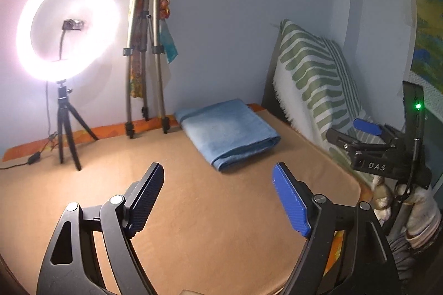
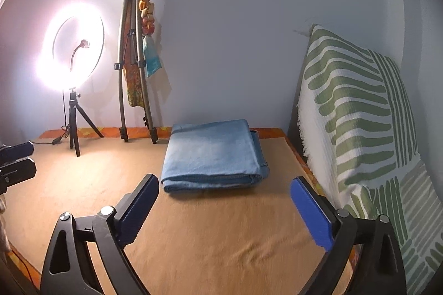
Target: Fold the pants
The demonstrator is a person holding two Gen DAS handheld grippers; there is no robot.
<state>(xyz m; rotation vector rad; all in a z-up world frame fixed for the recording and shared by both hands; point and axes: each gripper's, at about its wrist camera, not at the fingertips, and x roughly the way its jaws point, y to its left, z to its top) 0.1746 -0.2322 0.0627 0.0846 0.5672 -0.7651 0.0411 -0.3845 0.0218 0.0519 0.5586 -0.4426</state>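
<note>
From the left wrist view, your left gripper (image 1: 218,178) stands with its jaws spread wide and nothing between them, above the bare tan cloth-covered table (image 1: 193,225). The light blue denim pants (image 1: 228,130), already folded into a compact rectangle, lie beyond the fingertips and a little to the right, apart from them. Your right gripper (image 1: 368,145) shows to the right of the pants, beside the green-and-white patterned cushion (image 1: 310,70). The glowing white ring light on its small black tripod (image 1: 66,32) stands far left of the pants.

From the right wrist view, your right gripper (image 2: 224,189) is also spread wide and empty. The folded pants (image 2: 213,154) sit just beyond its fingertips, not touched, their doubled edge facing you. The left gripper (image 2: 16,159) peeks in well left of the pants.

The folding looks finished; this reads as the release-and-retreat step. Your next move likely calls only for keeping both claws clear of the pants so the stack stays neat.
</note>
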